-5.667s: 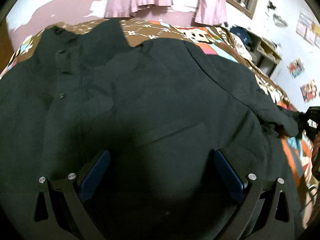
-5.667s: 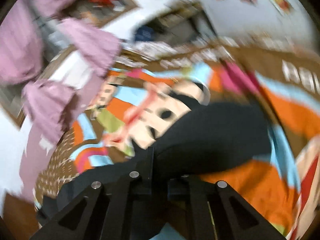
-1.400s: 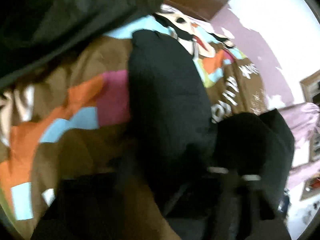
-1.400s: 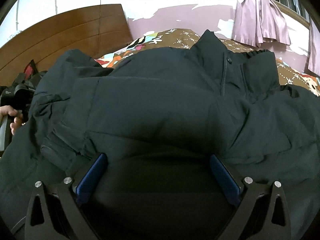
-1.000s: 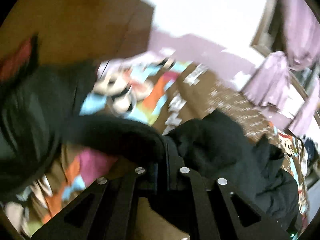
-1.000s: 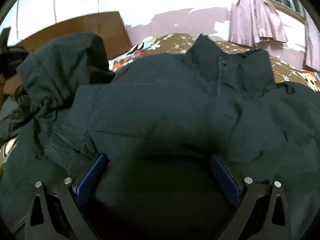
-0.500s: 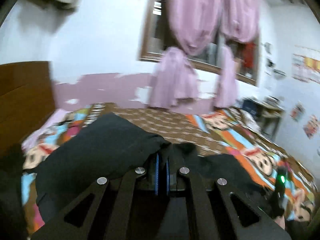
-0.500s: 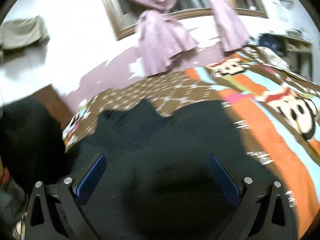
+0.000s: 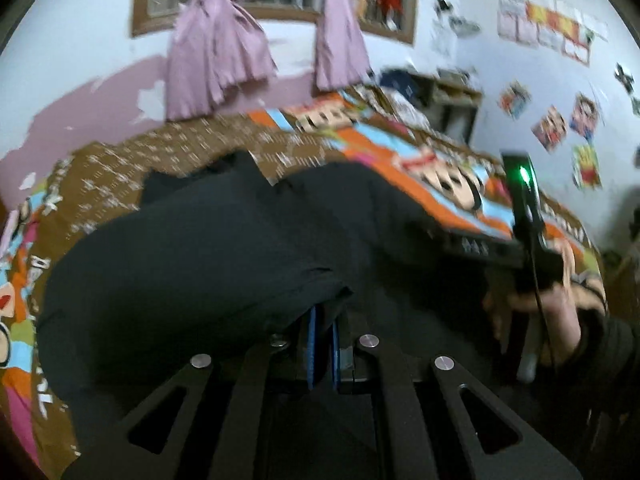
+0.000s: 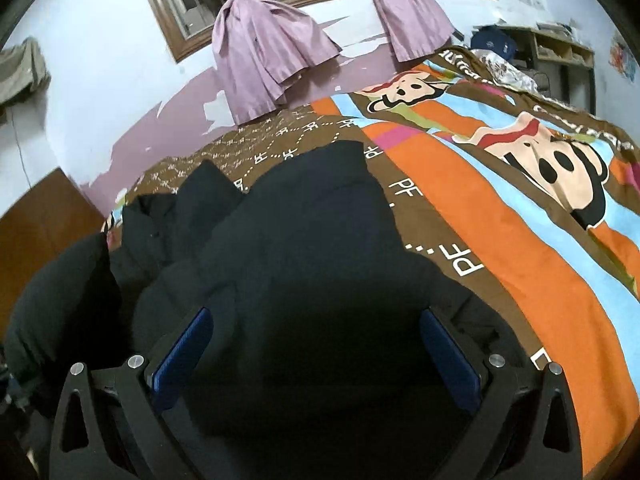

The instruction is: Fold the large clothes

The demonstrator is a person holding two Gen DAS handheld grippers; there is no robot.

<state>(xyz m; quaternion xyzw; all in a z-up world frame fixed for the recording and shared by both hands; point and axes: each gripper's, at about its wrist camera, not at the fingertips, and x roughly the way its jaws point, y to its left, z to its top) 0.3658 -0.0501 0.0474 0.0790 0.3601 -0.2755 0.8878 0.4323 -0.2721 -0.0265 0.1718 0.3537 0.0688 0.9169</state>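
On the bed (image 10: 500, 240), a black coat (image 10: 312, 240) lay spread over a bright cartoon-print blanket (image 10: 560, 200), its collar end toward the wall with the window. Part of the coat was bunched in a dark mound at the left of the right wrist view.

At the bottom of the left wrist view, the left hand-held gripper (image 9: 323, 344) had its blue pads (image 9: 312, 344) drawn almost together, pinching a fold of the coat (image 9: 208, 256); the cloth draped up and over the left pad and hung in a thick roll across the view. That view was blurred.

Farther right in the same view, a person's right hand (image 9: 536, 312) in a dark sleeve (image 9: 616, 344) gripped the handle of the right hand-held gripper (image 9: 436, 236), which reached out level over the coat; a green light (image 9: 524, 176) glowed on its upright body.

From the right wrist view, the right hand-held gripper (image 10: 316, 352) stood wide apart, its two blue pads (image 10: 182, 356) well to either side, with nothing clamped between them. It hovered over the coat's dark body; whether the pads touched the cloth could not be told.

Beyond the bed, pink curtains (image 10: 272, 48) hung knotted at a wood-framed window (image 10: 168, 12), the lower wall was painted mauve and peeling, a wooden headboard (image 10: 44, 224) stood at the left, and a shelf unit (image 10: 560, 56) with clutter stood at the right.
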